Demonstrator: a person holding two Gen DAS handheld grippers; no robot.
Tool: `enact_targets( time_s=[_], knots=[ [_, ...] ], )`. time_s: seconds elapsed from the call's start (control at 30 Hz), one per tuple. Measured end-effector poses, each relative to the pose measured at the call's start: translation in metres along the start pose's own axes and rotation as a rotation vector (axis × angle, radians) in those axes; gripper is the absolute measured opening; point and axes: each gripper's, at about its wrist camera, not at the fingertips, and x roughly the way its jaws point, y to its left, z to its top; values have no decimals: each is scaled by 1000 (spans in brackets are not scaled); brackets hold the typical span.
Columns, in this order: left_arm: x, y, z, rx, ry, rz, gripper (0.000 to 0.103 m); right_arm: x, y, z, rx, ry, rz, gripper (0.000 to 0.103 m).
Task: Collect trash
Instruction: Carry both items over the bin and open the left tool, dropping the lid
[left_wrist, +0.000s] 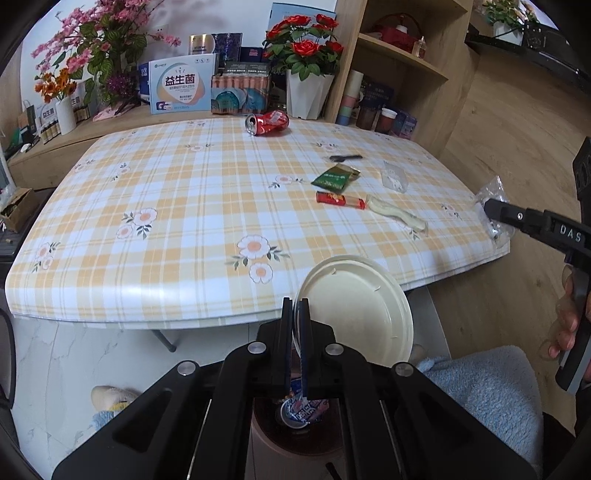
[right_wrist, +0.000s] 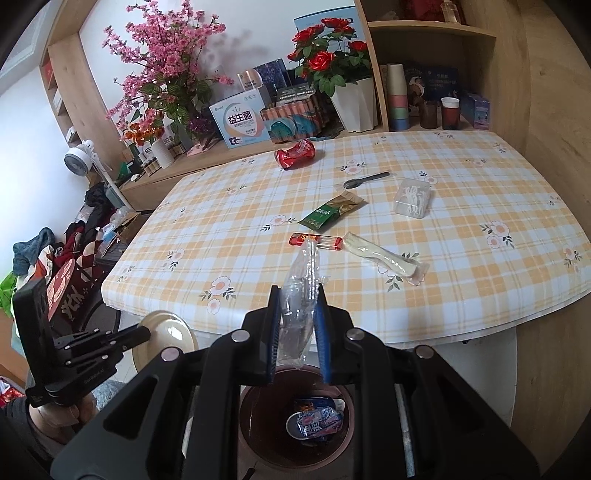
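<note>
My left gripper (left_wrist: 294, 306) is shut on the rim of a cream paper plate (left_wrist: 358, 310), held on edge above a round trash bin (left_wrist: 295, 432) that holds a printed cup. My right gripper (right_wrist: 298, 295) is shut on a crumpled clear plastic wrapper (right_wrist: 299, 291) above the same bin (right_wrist: 295, 417); it also shows in the left wrist view (left_wrist: 493, 210). On the checked table (right_wrist: 461, 288) lie a crushed red can (right_wrist: 295, 153), a black spoon (right_wrist: 365, 179), a green sachet (right_wrist: 330, 211), a red tube (right_wrist: 314, 240), a wrapped utensil (right_wrist: 384, 260) and a clear box (right_wrist: 412, 197).
A wooden ledge behind the table carries flower pots (right_wrist: 354, 107), boxes (right_wrist: 240, 123) and cups (right_wrist: 397, 99). A white fan (right_wrist: 79, 160) and a pile of clothes (right_wrist: 74, 240) stand to the left. A blue fluffy cushion (left_wrist: 487, 398) lies beside the bin.
</note>
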Motion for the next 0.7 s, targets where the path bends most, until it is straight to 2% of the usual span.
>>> enact_targets(
  time_s=[0.17,0.5,0.57,0.63,0.7],
  knots=[
    [6,-7,-9,11,28,-3,4,-4,-4,-6,9,4,5,20],
    [16,-31,-15,57,70,-106,7,-8,-12,-7,20,5,-3,20],
    [19,-35,-17,63,88,-138,11,-7,-12,-8,20,8,-3,20],
    [17,-37,-19,73,81,-145,31,-6,-11,-10,17,16,-2,20],
    [12,-38,-18,78,57,-148,39,-4,-9,-12,12,26,-1,20]
  ],
)
